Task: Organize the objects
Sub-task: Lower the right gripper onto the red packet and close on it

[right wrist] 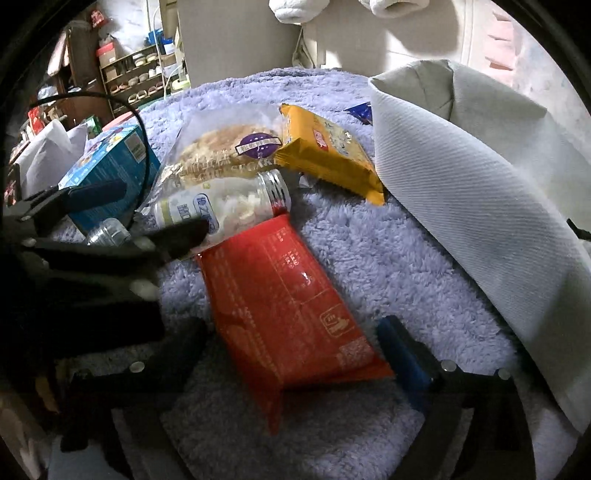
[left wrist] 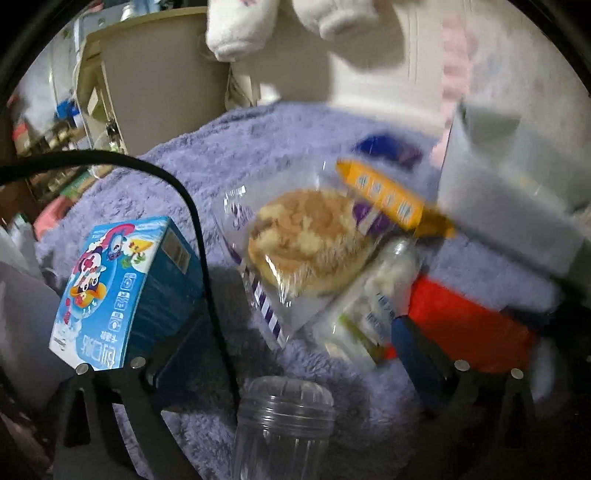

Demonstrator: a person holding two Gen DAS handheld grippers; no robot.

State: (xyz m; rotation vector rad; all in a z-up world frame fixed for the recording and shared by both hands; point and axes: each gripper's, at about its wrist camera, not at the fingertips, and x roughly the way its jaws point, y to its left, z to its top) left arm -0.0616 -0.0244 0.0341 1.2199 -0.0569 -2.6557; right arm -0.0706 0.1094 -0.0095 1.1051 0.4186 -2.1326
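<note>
Where snacks lie, a lilac fleece blanket (right wrist: 369, 258), shoe shelves (right wrist: 136, 77) behind, each gripper spread.

A fluffy lavender blanket (right wrist: 369, 258) covers the surface ahead of the claw, lit from above with dark shadow nearest the camera. Beyond its far edge stands a pale cream cabinet (right wrist: 236, 48). Far to the left of the claw a wooden shoe rack (right wrist: 136, 77) holds rows of light shoes, with boxes stacked beside it. White fluffy fabric (left wrist: 240, 26) hangs from above, and the right wall (right wrist: 532, 55) looks pale and pinkish
</note>
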